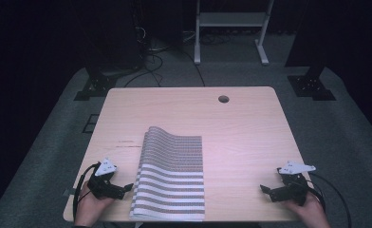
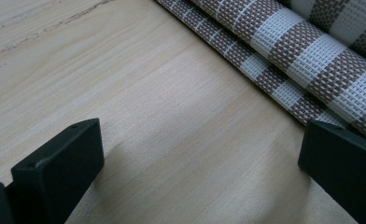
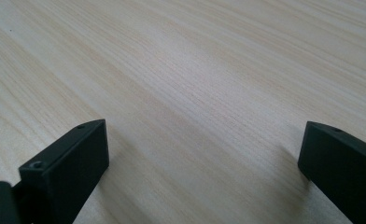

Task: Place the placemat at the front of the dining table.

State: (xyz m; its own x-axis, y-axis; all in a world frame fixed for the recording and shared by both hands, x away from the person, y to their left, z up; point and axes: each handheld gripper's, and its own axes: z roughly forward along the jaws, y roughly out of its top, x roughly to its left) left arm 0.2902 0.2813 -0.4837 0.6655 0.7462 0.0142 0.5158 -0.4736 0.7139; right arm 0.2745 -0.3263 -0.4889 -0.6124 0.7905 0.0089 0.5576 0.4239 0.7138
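A folded striped woven placemat lies on the light wood tabletop, in the lower middle of the high view, a little left of centre. Its stripes run brown and white across it, broad bands near the lower edge and finer ones toward the top, where the far edge curls up slightly. Its lower edge reaches almost to the near edge of the tabletop.

The left gripper sits at the lower left of the high view, held in the person's left hand, just beside the mat's left edge and pointing toward it. Its fingers are spread wide with nothing between them. In the left gripper view the folded layers of the placemat cross the upper right corner, and the right-hand finger stands right by the mat's edge; whether it touches the weave cannot be told. The other finger stands over bare wood.

The right gripper is at the lower right of the high view, in the person's right hand, well apart from the mat, with its fingers pointing left. They too are spread wide and hold nothing; the right gripper view shows bare wood grain between them.

A round cable hole sits in the upper part of the tabletop, right of centre. Beyond the table, grey carpet, loose cables and a white stand fill the dark top of the high view.
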